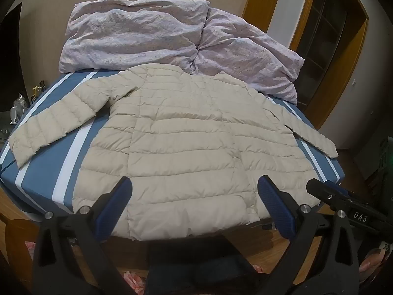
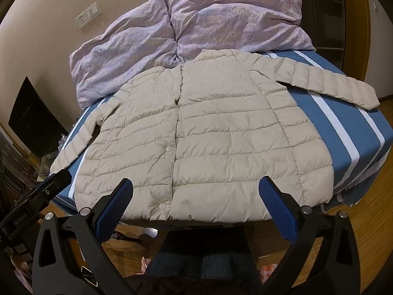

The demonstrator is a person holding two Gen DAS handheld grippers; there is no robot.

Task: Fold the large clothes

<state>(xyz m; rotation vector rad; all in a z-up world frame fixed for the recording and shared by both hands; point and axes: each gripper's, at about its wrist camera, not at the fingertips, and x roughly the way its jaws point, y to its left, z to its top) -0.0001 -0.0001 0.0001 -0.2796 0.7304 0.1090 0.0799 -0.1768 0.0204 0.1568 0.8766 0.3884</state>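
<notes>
So far nothing is folded: the jacket point(image 2: 203, 132) lies flat on the bed point(image 2: 343, 123), both sleeves out, and I keep my left hand-held gripper point(image 1: 194, 196) and right hand-held gripper point(image 2: 196, 196) released near its hem.

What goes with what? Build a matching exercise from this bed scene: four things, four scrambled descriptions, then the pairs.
Things:
1. puffer jacket
2. duvet
3. bed sheet
4. left gripper

Descriptions:
A. blue with white stripes
B. open, holding nothing
C. cream, spread flat with sleeves out
D. lilac, bunched at the head of the bed

Pairs: 1-C, 2-D, 3-A, 4-B
</notes>
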